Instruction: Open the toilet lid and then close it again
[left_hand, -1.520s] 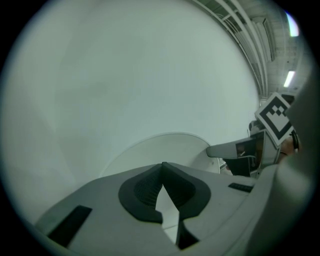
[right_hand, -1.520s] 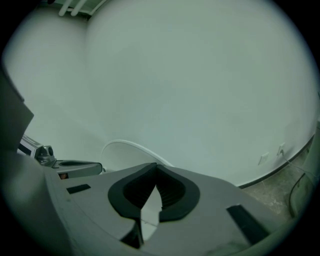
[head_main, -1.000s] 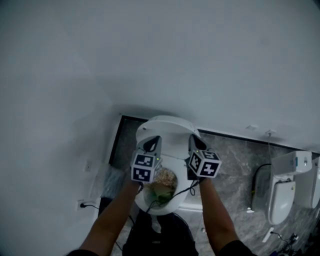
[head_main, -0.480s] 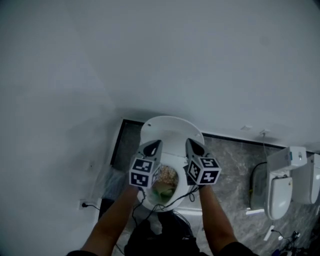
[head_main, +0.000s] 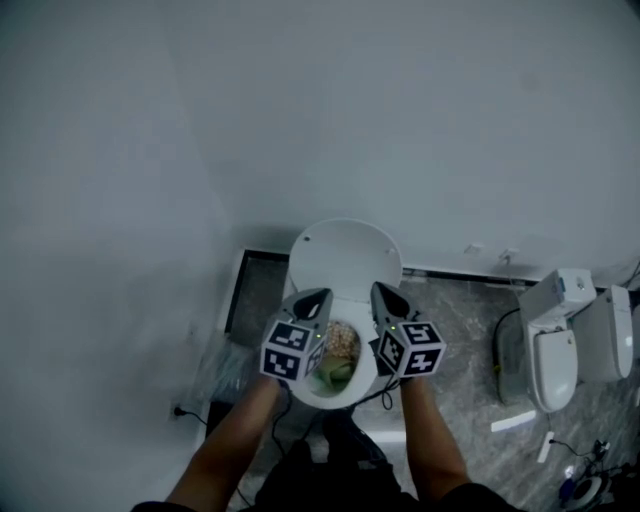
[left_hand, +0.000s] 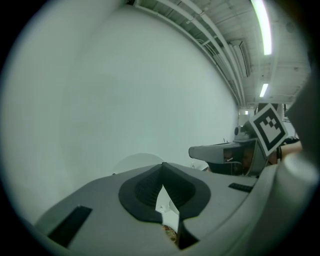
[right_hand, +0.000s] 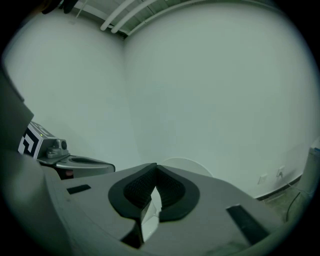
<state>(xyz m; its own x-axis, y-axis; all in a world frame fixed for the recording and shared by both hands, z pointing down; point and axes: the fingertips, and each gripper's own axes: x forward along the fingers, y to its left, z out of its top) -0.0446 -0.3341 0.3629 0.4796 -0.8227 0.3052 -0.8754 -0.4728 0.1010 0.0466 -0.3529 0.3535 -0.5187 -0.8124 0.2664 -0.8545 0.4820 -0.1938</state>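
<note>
In the head view the white toilet lid (head_main: 345, 255) stands raised, leaning back towards the wall. Below it the open bowl (head_main: 335, 362) holds brownish and green matter. My left gripper (head_main: 317, 297) and right gripper (head_main: 382, 292) point at the lid's lower left and right sides, jaws shut with nothing between them. I cannot tell whether their tips touch the lid. In the left gripper view the shut left gripper (left_hand: 162, 166) has the lid (left_hand: 137, 161) as a pale rounded shape beyond it. The right gripper (right_hand: 156, 167) looks at the lid (right_hand: 190, 165) the same way.
A white wall fills the area behind the toilet. A dark floor panel (head_main: 255, 295) lies left of it, with a wall socket and cable (head_main: 180, 410) lower left. Two more white toilets (head_main: 555, 340) stand to the right on the grey marbled floor (head_main: 460, 325).
The lid has swung further up, from half raised to leaning back at the wall. Both grippers rose and went forward with it, still shut.
</note>
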